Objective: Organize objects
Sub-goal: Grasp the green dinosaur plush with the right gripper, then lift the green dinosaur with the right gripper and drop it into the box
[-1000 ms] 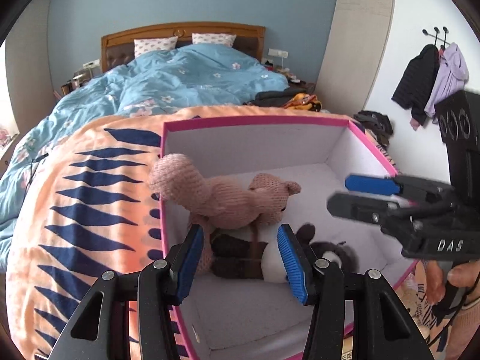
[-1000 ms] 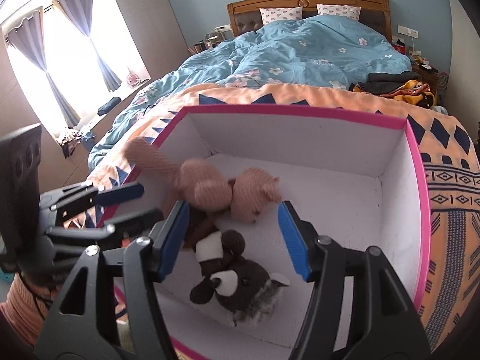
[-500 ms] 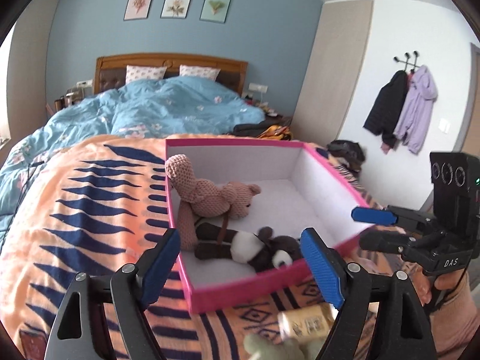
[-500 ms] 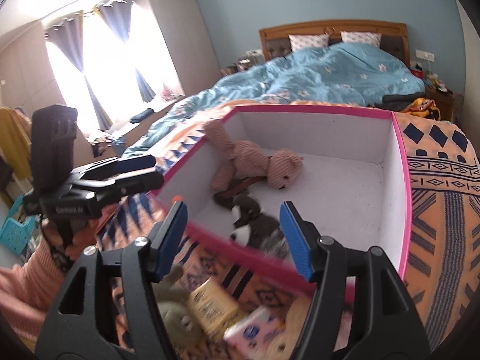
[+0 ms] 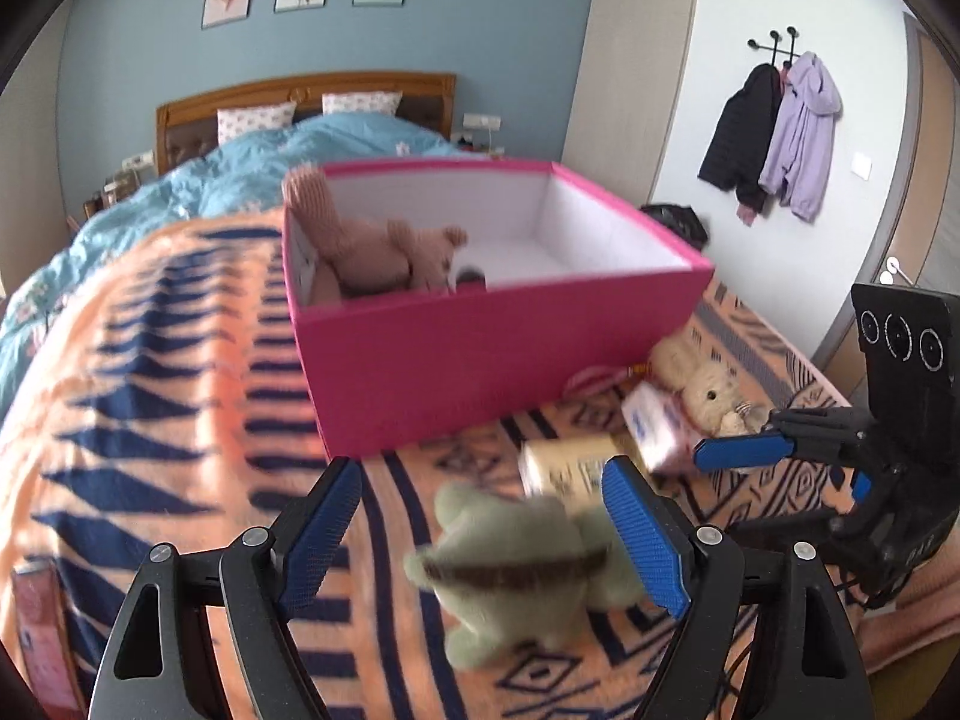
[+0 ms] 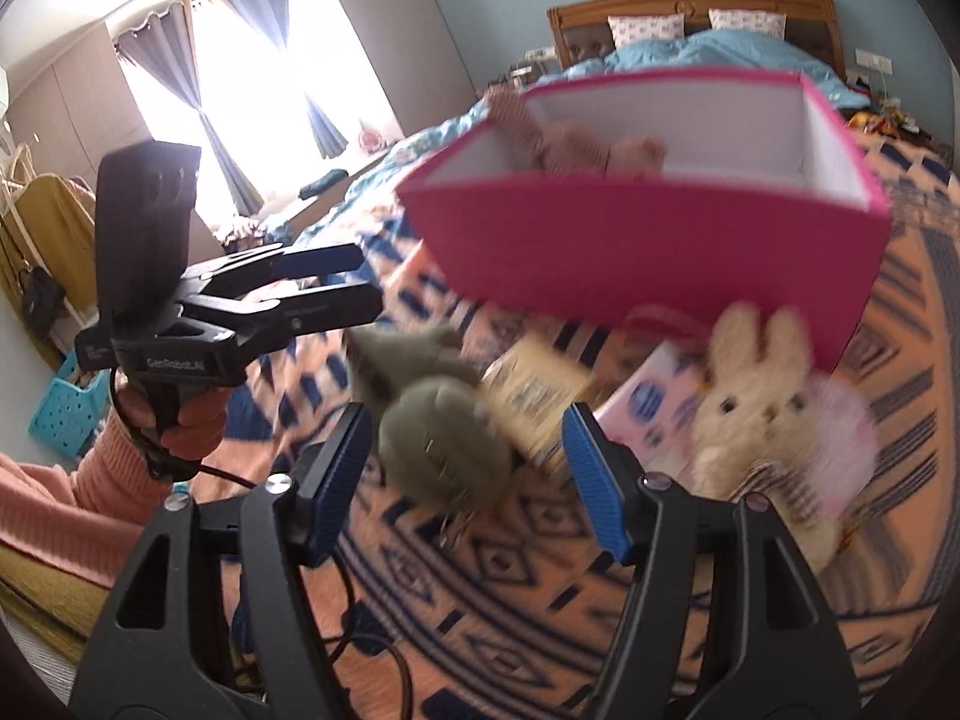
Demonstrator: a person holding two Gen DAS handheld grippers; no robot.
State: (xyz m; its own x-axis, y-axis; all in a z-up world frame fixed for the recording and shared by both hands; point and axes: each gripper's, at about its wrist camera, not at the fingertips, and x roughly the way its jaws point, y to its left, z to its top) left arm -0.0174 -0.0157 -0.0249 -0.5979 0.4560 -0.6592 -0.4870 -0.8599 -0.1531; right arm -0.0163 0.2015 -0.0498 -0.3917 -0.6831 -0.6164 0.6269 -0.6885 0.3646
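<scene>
Spread over the bed, an orange patterned blanket (image 5: 150, 396) carries the pink box (image 5: 498, 348) beyond both empty, open claws, left claw (image 5: 480, 531) and right claw (image 6: 468, 462), between which the green plush toy (image 5: 522, 564) is framed, apparently awaiting a grasp and transfer into the box.

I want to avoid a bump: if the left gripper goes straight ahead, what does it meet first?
Most likely the green plush toy, lying on the blanket between the open jaws of the left gripper; blur leaves depth uncertain.
</scene>
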